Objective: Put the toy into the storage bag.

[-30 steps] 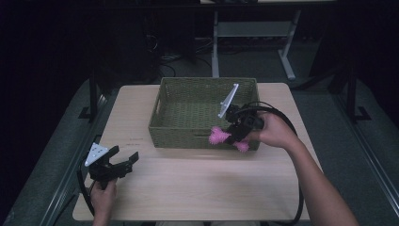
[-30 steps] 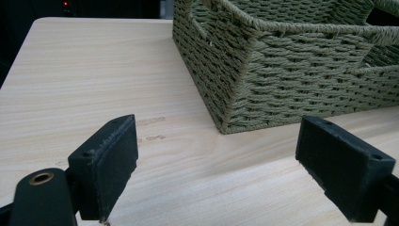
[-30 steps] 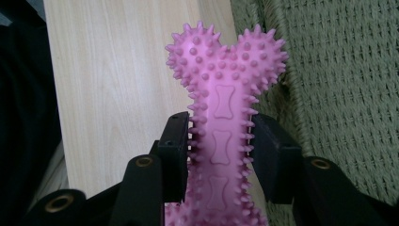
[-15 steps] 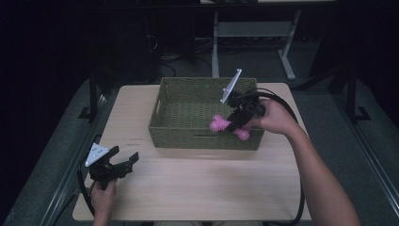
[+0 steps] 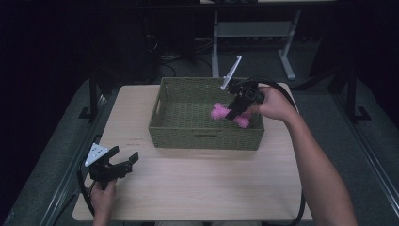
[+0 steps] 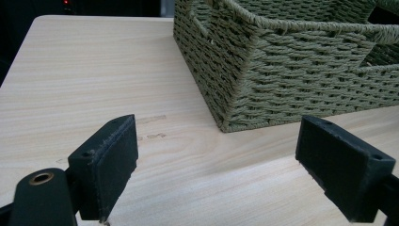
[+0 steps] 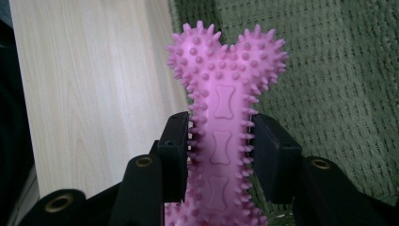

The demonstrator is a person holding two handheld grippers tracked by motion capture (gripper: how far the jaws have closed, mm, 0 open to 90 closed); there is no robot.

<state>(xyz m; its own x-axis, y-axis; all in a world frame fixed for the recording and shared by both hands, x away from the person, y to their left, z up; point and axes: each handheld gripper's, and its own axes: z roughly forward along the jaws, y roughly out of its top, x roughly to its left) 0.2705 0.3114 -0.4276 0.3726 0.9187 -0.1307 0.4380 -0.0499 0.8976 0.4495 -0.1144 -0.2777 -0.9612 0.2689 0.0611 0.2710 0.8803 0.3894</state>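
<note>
Pink spiked bone toy [image 5: 229, 114] sits clamped in the right claw [image 5: 234, 113], held over the green woven basket [image 5: 205, 135]. Left claw [image 5: 123, 157] rests wide apart, low on the bench [image 5: 202, 183].

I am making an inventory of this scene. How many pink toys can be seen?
1. The pink spiky bone toy is held between the jaws of the right gripper, above the green woven basket. The basket's near wall hides a part of its floor, so another could lie there.

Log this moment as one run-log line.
right gripper: shut on pink spiky bone-shaped toy, over green woven basket | left gripper: open, idle near wooden table edge
</note>
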